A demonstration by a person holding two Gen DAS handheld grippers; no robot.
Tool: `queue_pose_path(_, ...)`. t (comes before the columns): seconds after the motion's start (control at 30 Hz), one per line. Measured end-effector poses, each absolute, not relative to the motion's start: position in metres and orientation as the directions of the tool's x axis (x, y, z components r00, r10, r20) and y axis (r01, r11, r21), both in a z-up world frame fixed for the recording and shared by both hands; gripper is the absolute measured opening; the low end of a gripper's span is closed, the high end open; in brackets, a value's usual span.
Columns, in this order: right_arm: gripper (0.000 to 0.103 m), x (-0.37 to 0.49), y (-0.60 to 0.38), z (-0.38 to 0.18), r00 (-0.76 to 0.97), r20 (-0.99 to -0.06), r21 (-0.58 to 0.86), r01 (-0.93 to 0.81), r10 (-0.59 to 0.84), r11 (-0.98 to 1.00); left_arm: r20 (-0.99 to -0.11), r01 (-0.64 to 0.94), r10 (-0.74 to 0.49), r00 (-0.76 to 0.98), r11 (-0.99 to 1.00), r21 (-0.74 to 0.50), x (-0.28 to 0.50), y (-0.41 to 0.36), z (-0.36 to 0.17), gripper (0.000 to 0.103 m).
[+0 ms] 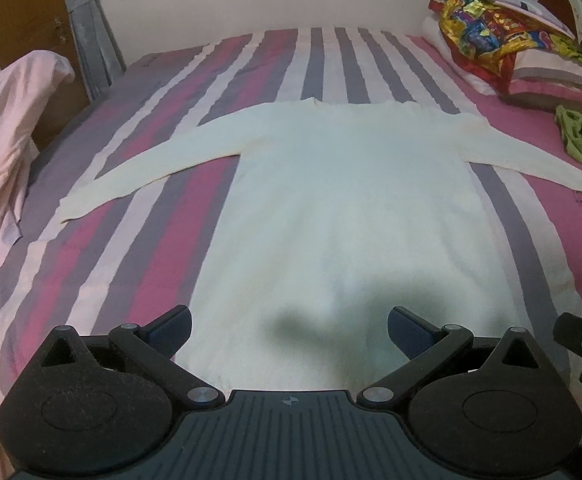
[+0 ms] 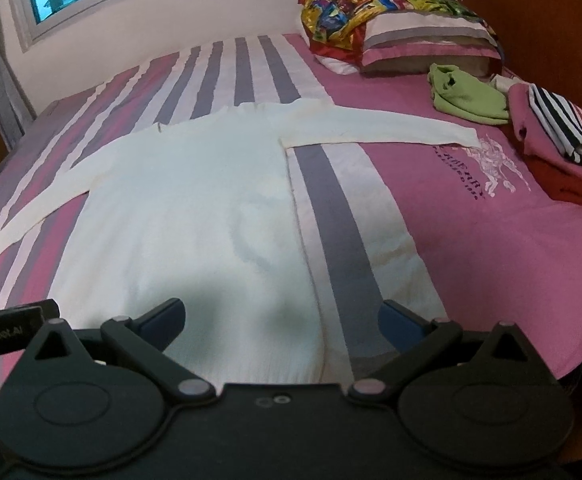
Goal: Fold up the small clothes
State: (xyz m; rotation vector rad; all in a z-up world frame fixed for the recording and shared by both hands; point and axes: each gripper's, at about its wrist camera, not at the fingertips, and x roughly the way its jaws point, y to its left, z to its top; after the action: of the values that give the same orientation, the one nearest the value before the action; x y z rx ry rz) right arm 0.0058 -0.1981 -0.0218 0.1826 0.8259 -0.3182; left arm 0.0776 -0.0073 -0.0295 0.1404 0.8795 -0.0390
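Both tongs, left (image 1: 289, 334) and right (image 2: 281, 322), hover wide and empty over the hem of a white long-sleeved top (image 1: 343, 216) spread flat mid-bed (image 1: 91, 256), its length running away toward the far edge, sleeves outstretched sideways.

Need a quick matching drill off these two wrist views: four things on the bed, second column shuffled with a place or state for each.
Things:
1. white sweater
2. green garment
3. striped folded pile
4. left tool

Place or state:
A. crumpled just in front of the pillows
B. open, over the hem
C. flat, sleeves spread out
D. stacked at the bed's right edge

Pairs: 1-C, 2-A, 3-D, 4-B
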Motion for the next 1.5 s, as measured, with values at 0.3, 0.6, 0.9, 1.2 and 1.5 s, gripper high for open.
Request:
queue_pose_path(0.3, 0.101, 0.041, -0.231, -0.030, 0.640, -0.730, 0.043, 0.391, -0.238, 0.919, -0.785, 0.113, -0.001, 0.619, 0.990, 0.088, 0.125, -0.033, -0.040, 0.103)
queue_pose_path(0.6, 0.092, 0.087, -0.272, -0.039, 0.617, -0.735, 0.031, 0.446, -0.282, 0.894, -0.800, 0.136, -0.004, 0.600, 0.986, 0.097, 0.179, -0.066, -0.050, 0.103)
queue_pose_path(0.9, 0.082, 0.142, -0.318, -0.058, 0.587, -0.758, 0.053, 0.490, -0.284, 0.870, -0.811, 0.144, 0.011, 0.584, 0.983, 0.117, 0.239, -0.105, -0.067, 0.103)
queue_pose_path(1.2, 0.075, 0.191, -0.386, -0.086, 0.535, -0.777, 0.057, 0.586, -0.333, 0.808, -0.831, 0.120, 0.030, 0.556, 0.986, 0.115, 0.296, -0.131, -0.095, 0.103)
queue_pose_path(1.5, 0.069, 0.236, -0.461, -0.111, 0.480, -0.814, 0.120, 0.690, -0.327, 0.714, -0.820, 0.100, 0.066, 0.568, 0.984, 0.148, 0.338, -0.145, -0.115, 0.103)
